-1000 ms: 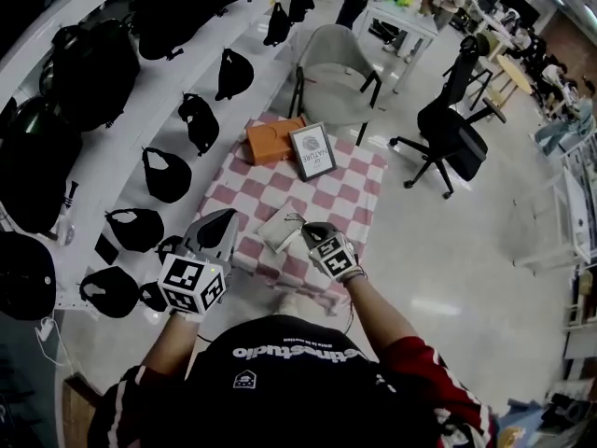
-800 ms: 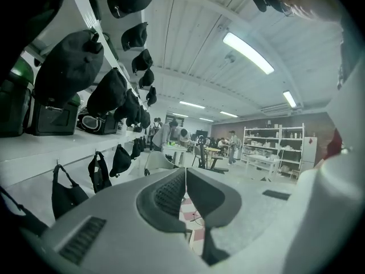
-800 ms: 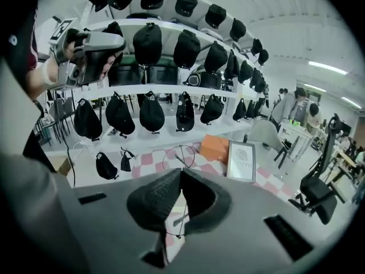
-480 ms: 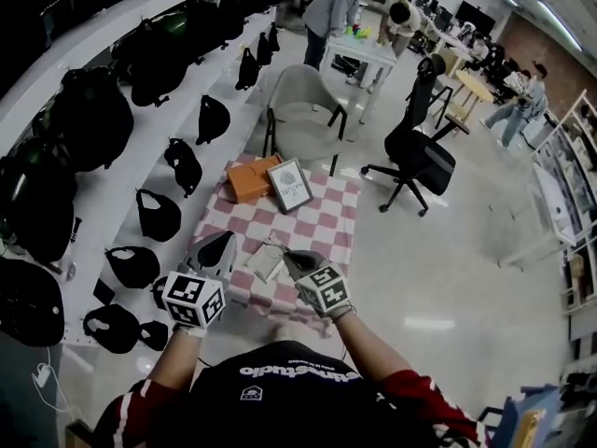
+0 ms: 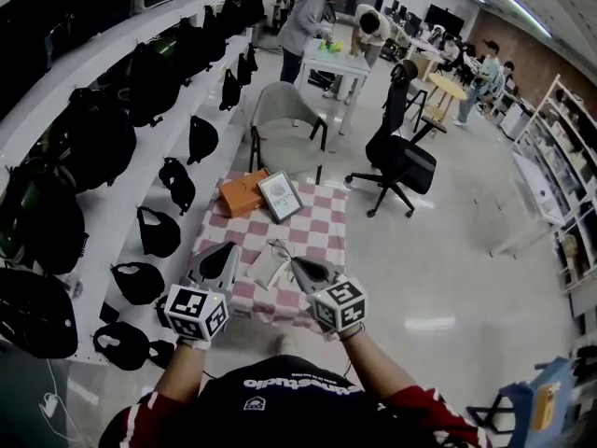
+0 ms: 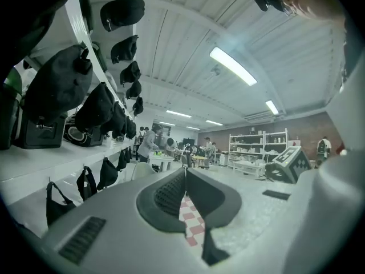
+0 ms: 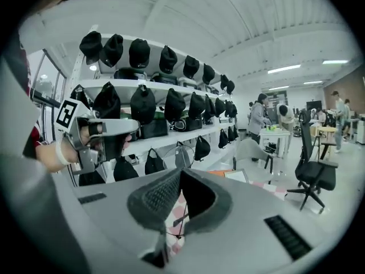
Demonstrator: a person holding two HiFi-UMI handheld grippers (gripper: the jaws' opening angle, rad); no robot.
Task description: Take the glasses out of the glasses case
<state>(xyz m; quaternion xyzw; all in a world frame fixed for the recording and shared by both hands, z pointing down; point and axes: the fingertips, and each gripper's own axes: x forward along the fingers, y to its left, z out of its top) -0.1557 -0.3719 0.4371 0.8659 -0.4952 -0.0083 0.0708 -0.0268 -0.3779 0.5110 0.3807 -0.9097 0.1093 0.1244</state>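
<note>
The white glasses case [image 5: 266, 271] lies open near the front edge of the checkered table [image 5: 322, 227]. My right gripper [image 5: 295, 262] hovers just right of the case, shut on the thin wire glasses [image 5: 278, 247]. In the right gripper view the glasses [image 7: 178, 219] hang between the closed jaws of the right gripper [image 7: 180, 171], with a round lens rim standing above the tip. My left gripper [image 5: 229, 247] is left of the case and shut on nothing. The left gripper [image 6: 185, 170] points level across the room, with checkered cloth showing below its tip.
An orange box [image 5: 241, 196] and a framed picture [image 5: 280, 197] stand at the table's far end. Behind are a grey chair [image 5: 284, 124] and a black office chair [image 5: 401, 161]. White shelves with black bags [image 5: 140, 91] run along the left. People [image 5: 312, 17] work at far tables.
Both grippers have drawn back toward the table's near edge and tilted up. The glasses came along in the right gripper, off the case. The head view has lifted to show more of the room.
</note>
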